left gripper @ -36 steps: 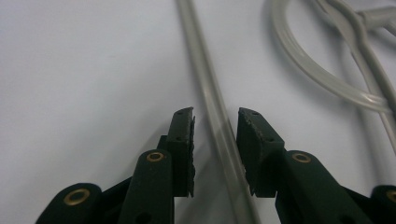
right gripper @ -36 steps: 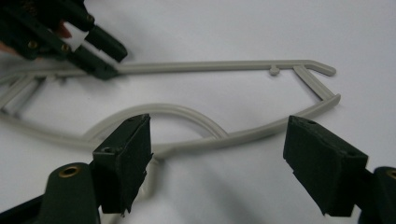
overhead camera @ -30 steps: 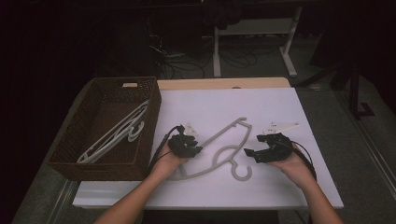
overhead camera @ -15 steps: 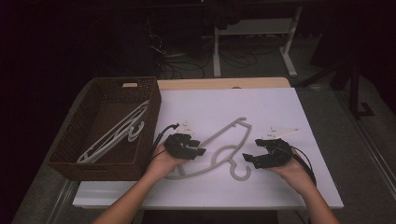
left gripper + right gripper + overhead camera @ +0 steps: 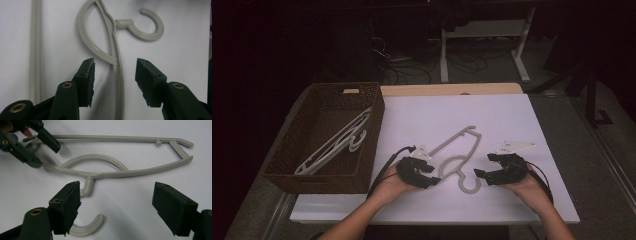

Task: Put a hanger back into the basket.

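Observation:
A grey plastic hanger (image 5: 452, 139) lies flat on the white table top (image 5: 512, 115), hook toward me. My left gripper (image 5: 432, 175) is at the hanger's left end. Its jaws have just been opening. In the left gripper view the hanger's arm (image 5: 117, 45) runs between the pads, and the left gripper (image 5: 115, 75) stands open and clear of it. My right gripper (image 5: 484, 166) is open by the hook. In the right gripper view the right gripper (image 5: 116, 202) straddles the hook (image 5: 86, 230) without touching it, with the left gripper (image 5: 46, 153) farther off.
A brown wicker basket (image 5: 372, 125) stands at the table's left with white hangers (image 5: 337, 145) lying in it. Cables trail from both grippers over the near part of the table. Beyond the far edge, desk legs and floor cables sit in the dark.
The left gripper's jaws have spread wider and the hand has drawn back a little toward the near edge. The hanger and the right gripper have stayed put.

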{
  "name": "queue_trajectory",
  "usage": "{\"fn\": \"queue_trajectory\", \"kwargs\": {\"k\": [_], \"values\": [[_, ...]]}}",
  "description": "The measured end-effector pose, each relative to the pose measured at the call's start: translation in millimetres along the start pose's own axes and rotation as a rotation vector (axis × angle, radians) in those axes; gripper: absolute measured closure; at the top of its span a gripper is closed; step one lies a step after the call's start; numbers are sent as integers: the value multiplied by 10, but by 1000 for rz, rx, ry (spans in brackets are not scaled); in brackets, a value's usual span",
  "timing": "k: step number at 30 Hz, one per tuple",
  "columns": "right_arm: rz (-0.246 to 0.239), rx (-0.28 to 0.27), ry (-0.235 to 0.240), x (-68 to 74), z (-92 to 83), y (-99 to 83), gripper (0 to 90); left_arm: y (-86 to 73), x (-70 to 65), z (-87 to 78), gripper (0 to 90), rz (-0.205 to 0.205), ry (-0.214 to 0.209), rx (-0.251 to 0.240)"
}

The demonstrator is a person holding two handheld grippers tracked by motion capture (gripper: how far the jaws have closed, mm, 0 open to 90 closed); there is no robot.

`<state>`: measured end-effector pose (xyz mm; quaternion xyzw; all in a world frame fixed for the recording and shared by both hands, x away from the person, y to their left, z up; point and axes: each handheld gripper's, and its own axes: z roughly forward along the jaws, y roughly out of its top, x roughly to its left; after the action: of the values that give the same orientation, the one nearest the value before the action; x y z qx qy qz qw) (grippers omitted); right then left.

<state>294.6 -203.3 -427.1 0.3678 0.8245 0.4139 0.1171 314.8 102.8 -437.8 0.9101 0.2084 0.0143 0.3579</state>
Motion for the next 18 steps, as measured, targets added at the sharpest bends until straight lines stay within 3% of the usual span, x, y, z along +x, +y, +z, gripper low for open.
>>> {"fn": "queue_trajectory", "kwargs": {"k": [5, 7, 10, 18], "values": [[2, 2, 0, -7, 11, -3, 220, -8, -37, 95, 572, 16, 7, 30], [0, 5, 0, -9, 18, -4, 220, 2, -69, 147, 596, 38, 31, 61], [-1, 7, 1, -14, 23, -6, 220, 4, -76, 151, 627, 45, 43, 68], [4, 9, 1, -20, 19, -10, 224, 78, -96, 159, 722, 96, 64, 149]]}}
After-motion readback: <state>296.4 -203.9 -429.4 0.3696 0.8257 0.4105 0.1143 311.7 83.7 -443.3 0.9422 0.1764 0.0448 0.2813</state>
